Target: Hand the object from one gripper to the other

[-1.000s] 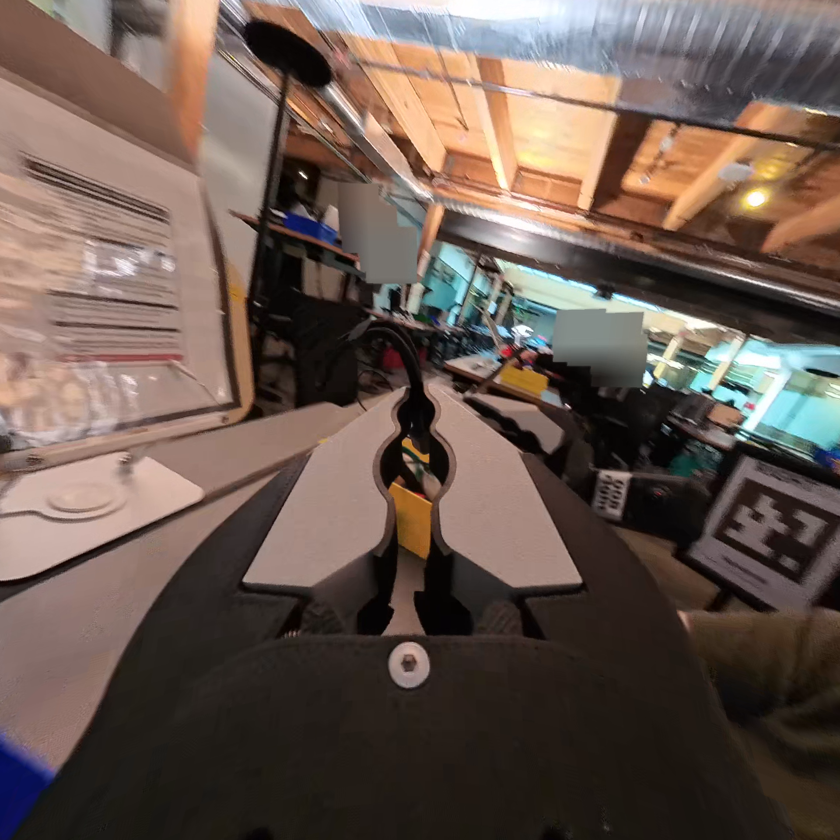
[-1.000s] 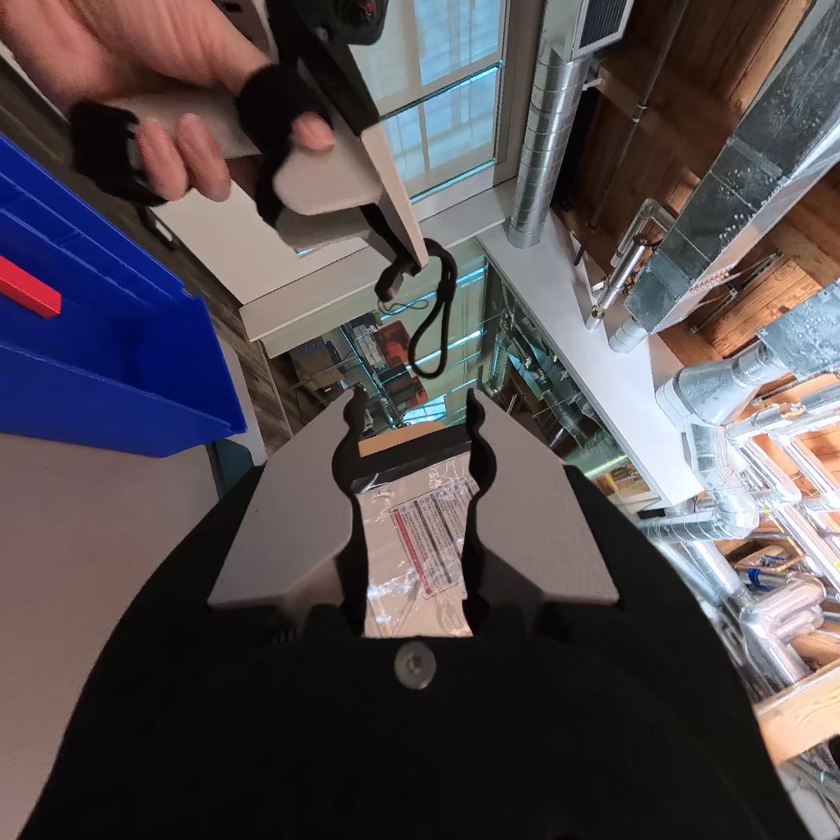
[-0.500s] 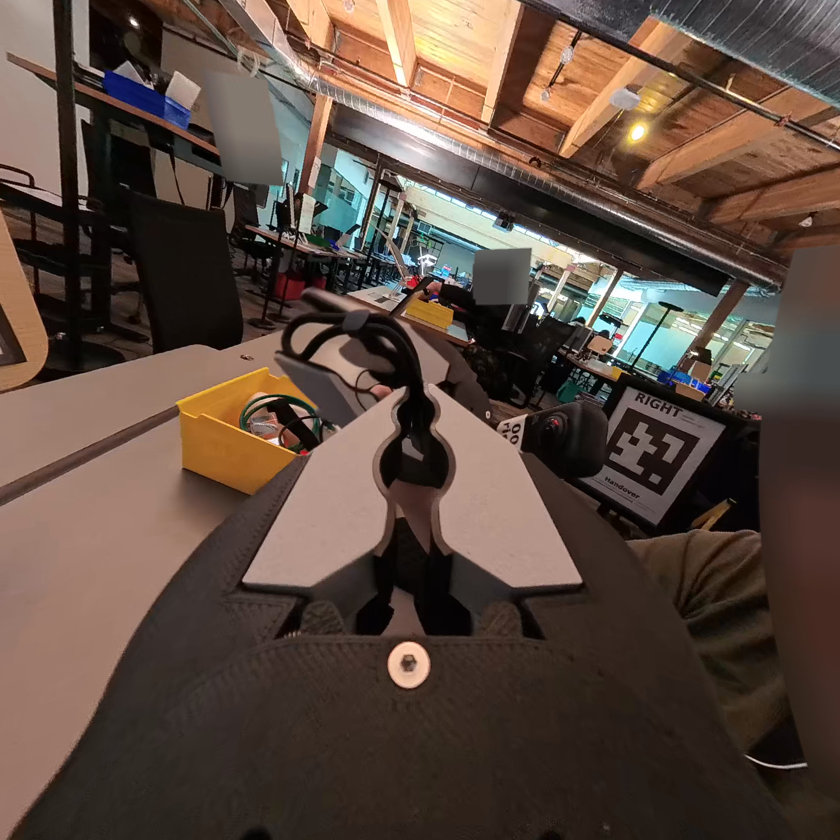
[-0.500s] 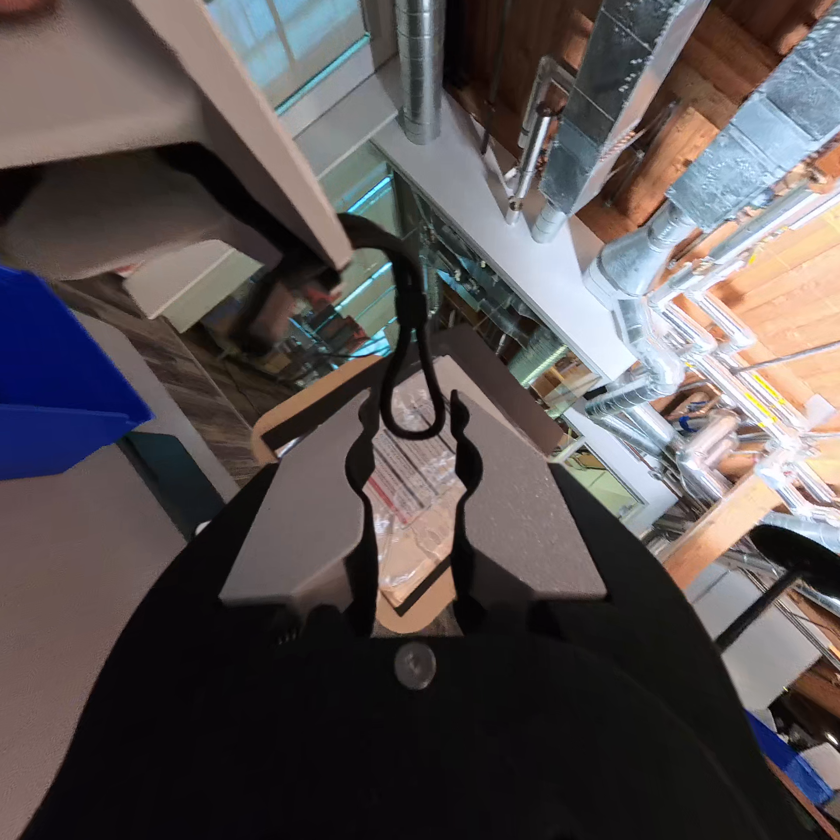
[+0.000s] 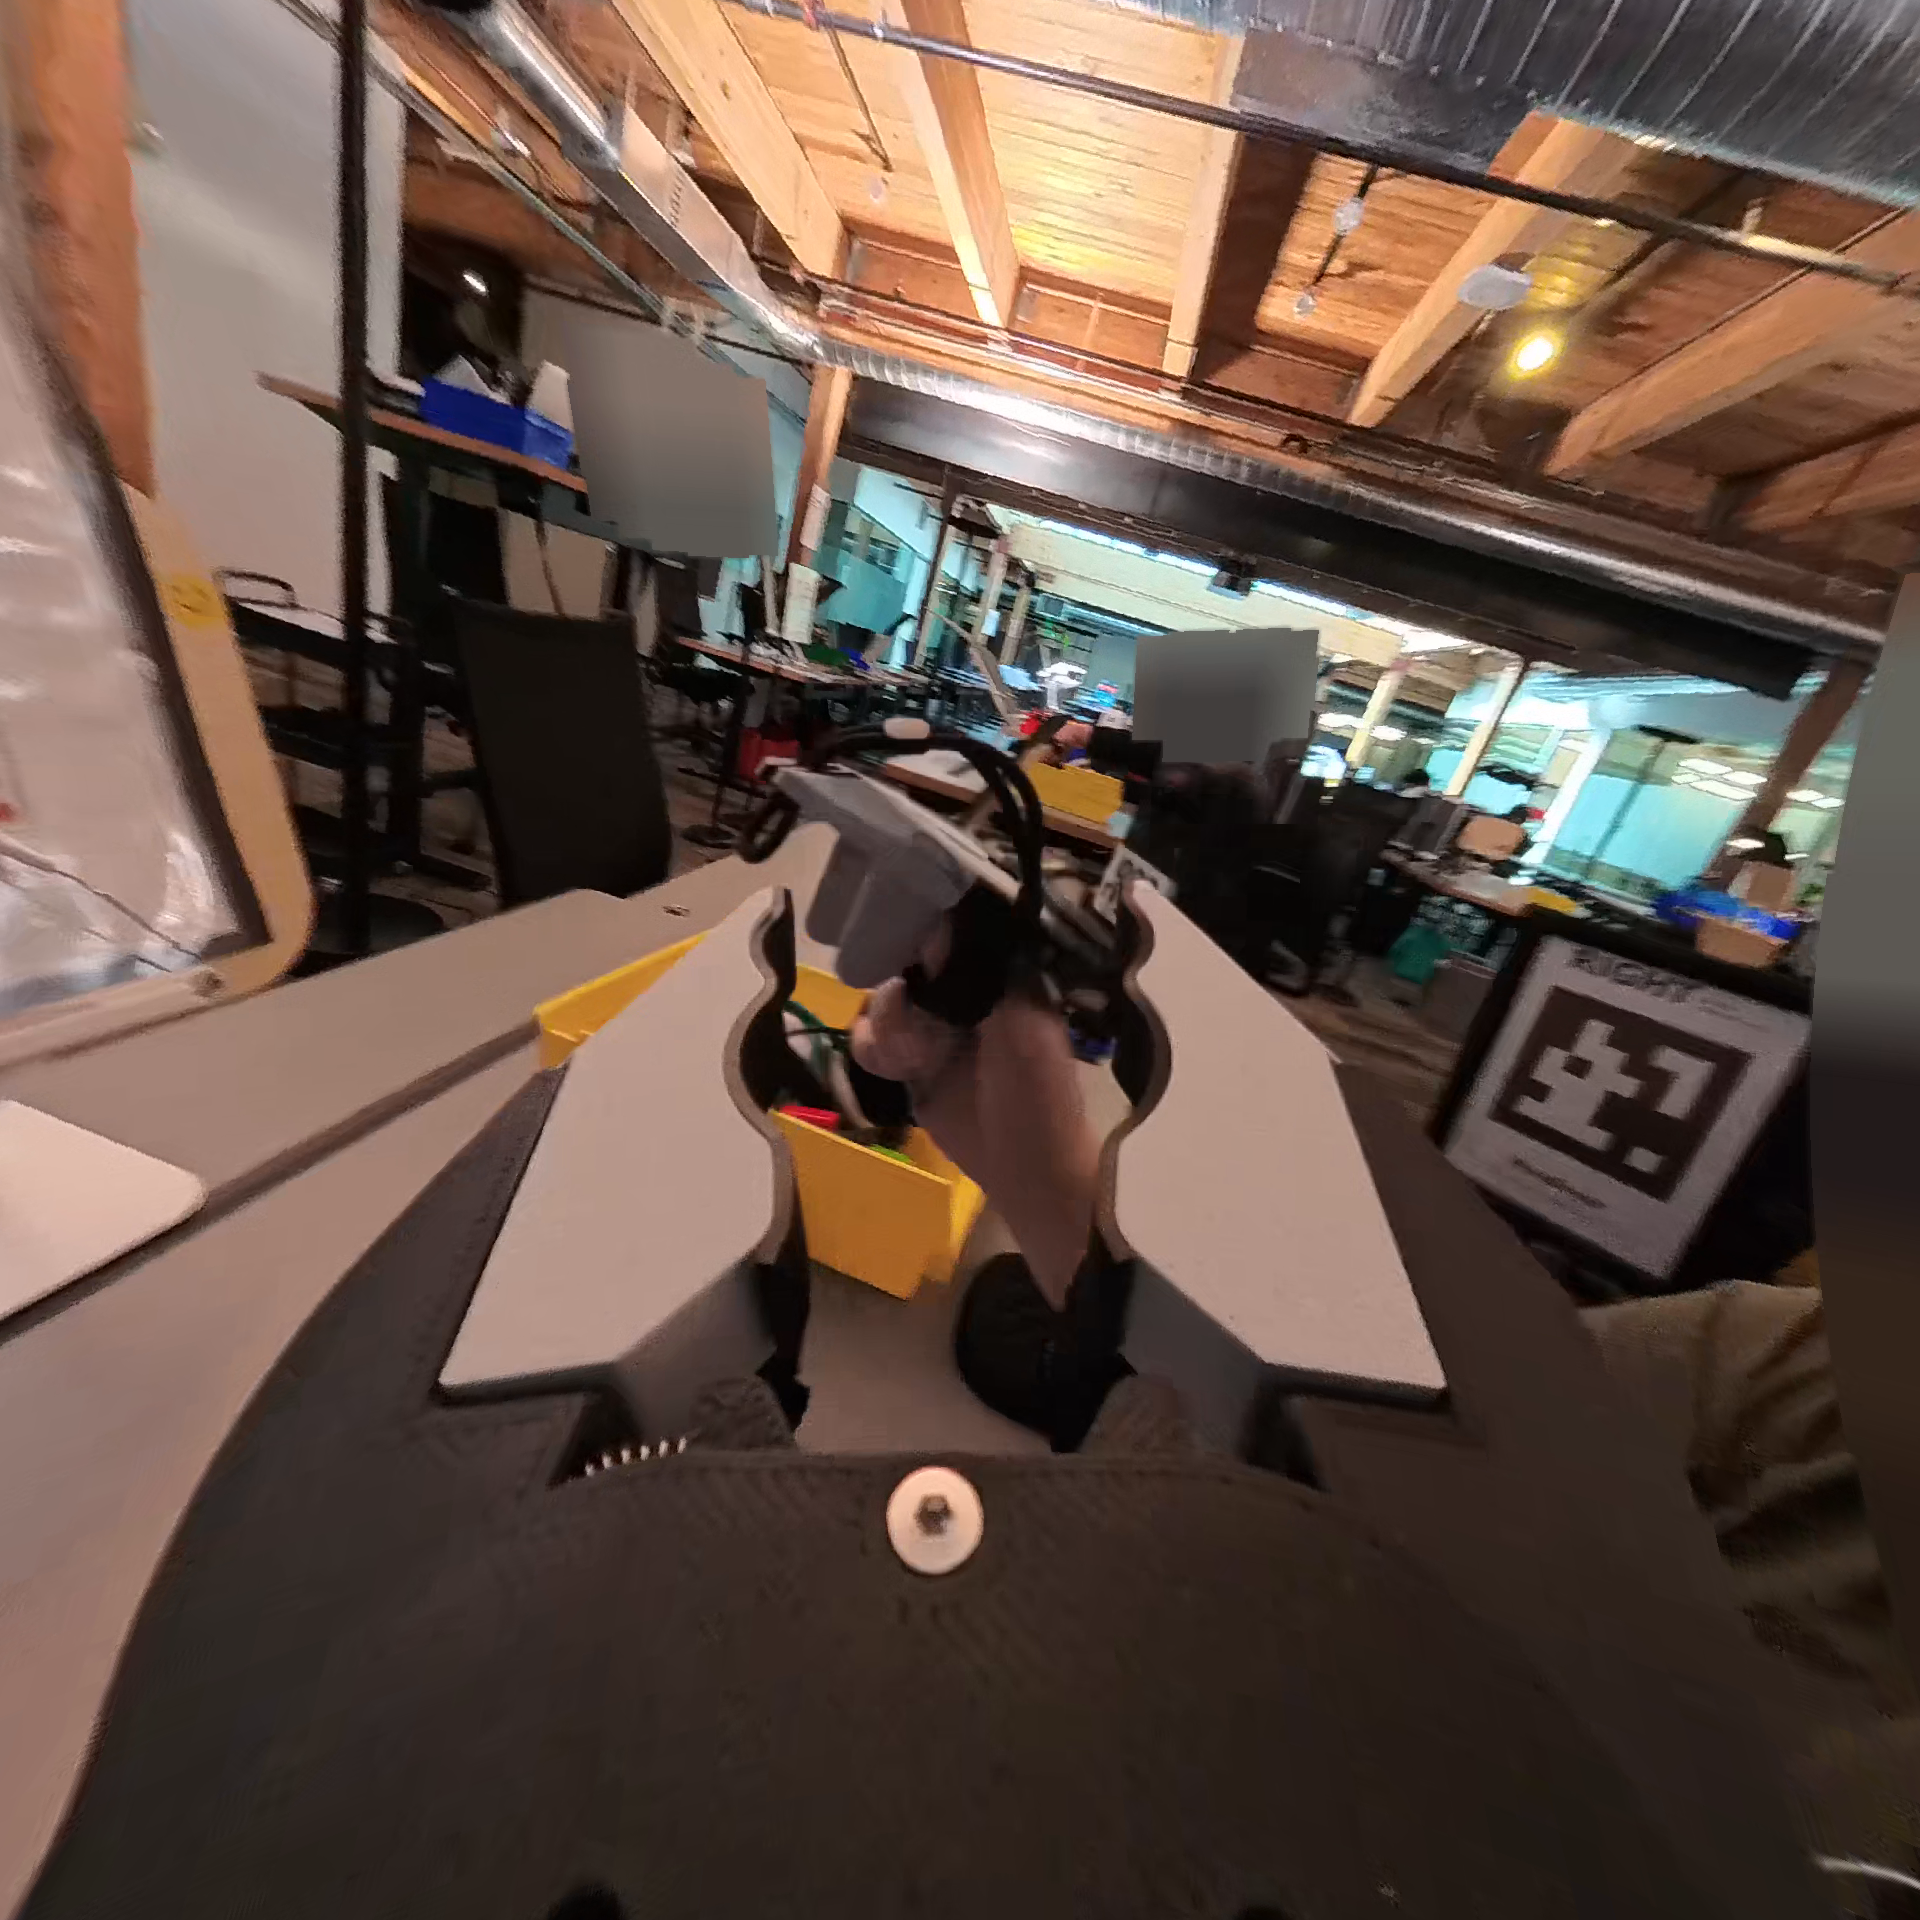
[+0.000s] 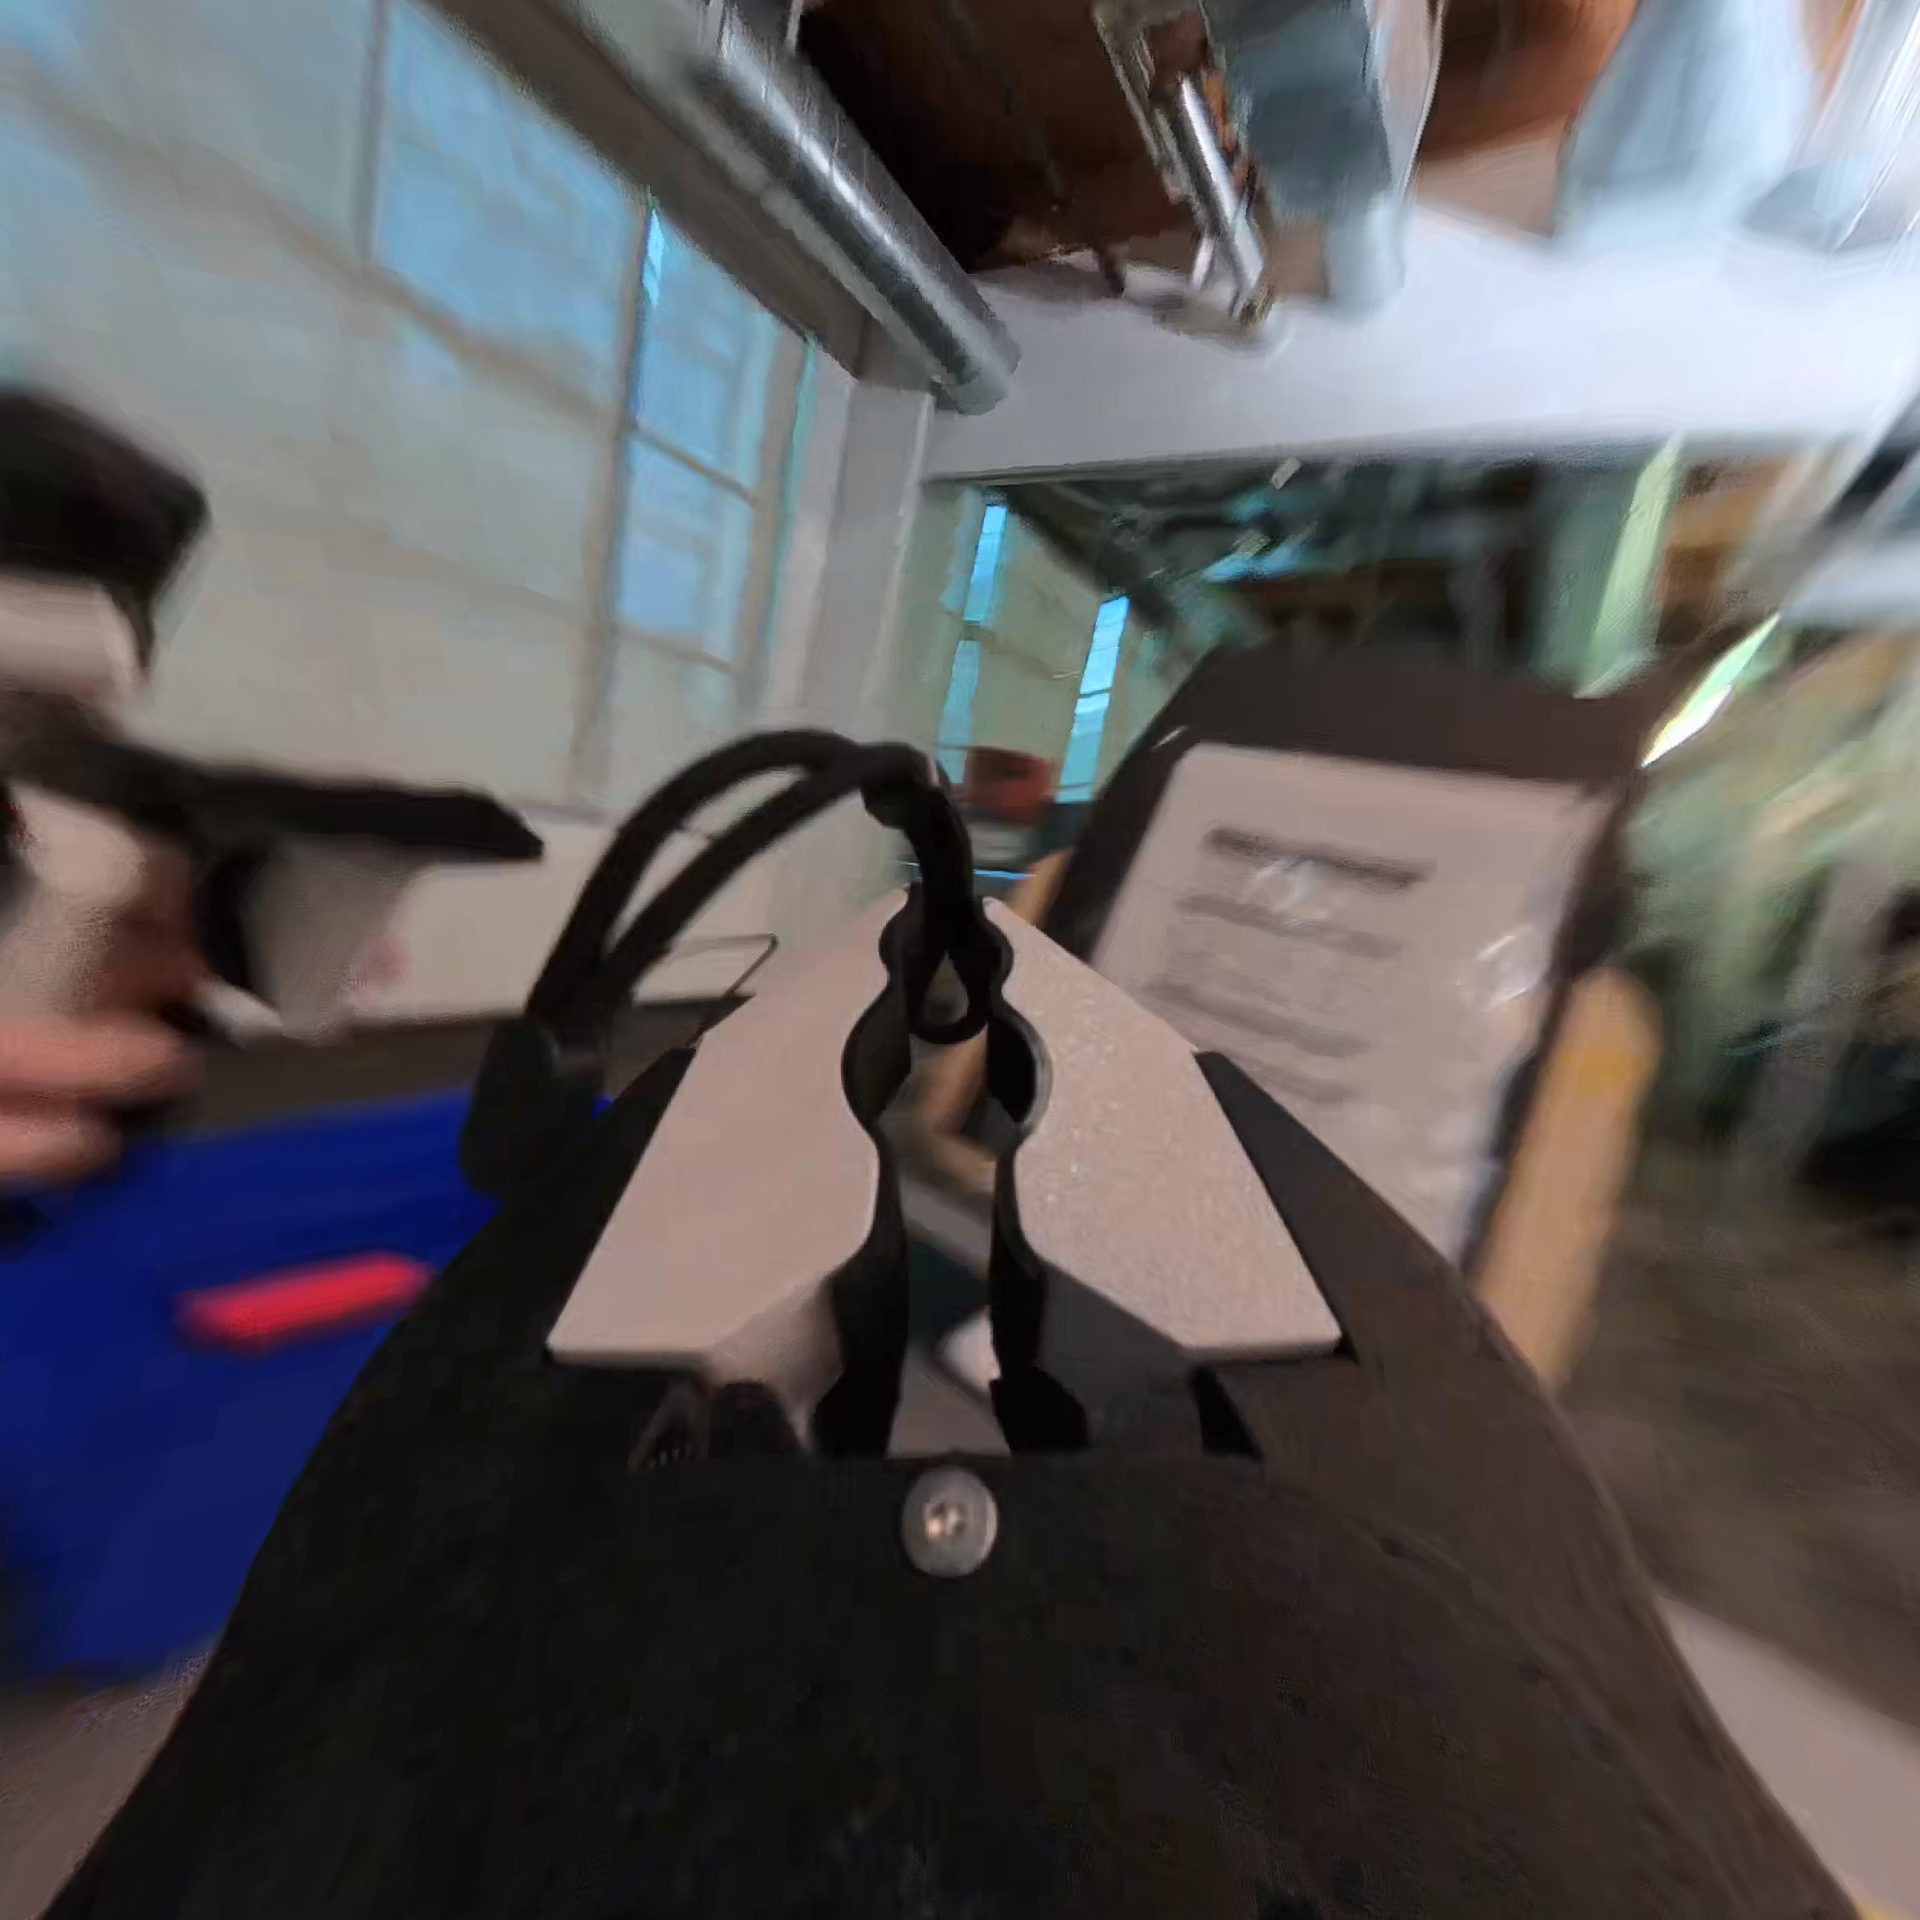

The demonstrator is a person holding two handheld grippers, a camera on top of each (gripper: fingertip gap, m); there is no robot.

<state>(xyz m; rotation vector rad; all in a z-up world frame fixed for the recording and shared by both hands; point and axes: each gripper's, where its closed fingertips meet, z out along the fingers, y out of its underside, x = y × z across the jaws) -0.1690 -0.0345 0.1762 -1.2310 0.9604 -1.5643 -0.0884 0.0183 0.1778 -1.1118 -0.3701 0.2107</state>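
Note:
The object is a black looped cord (image 6: pixel 727 790). My right gripper (image 6: pixel 945 925) is shut on it, and the loop arches up and to the left of the fingertips. In the left wrist view my left gripper (image 5: pixel 956 914) is open and empty, its fingers wide apart. Beyond them the right gripper (image 5: pixel 831 805) shows in a person's hand (image 5: pixel 997 1091), with the cord (image 5: pixel 1013 800) in it. In the blurred right wrist view the left gripper (image 6: pixel 312 862) is off to the left, apart from the cord.
A yellow bin (image 5: pixel 883 1205) of small parts sits on the grey table (image 5: pixel 260 1091) under the grippers. A blue bin (image 6: pixel 208 1351) is at lower left. A framed sign (image 6: pixel 1351 935) stands behind, and a black-and-white marker board (image 5: pixel 1621 1091) stands at the right.
My left gripper has opened and let go of the cord. My right gripper has shut on the cord and swung away with it. Both views have turned.

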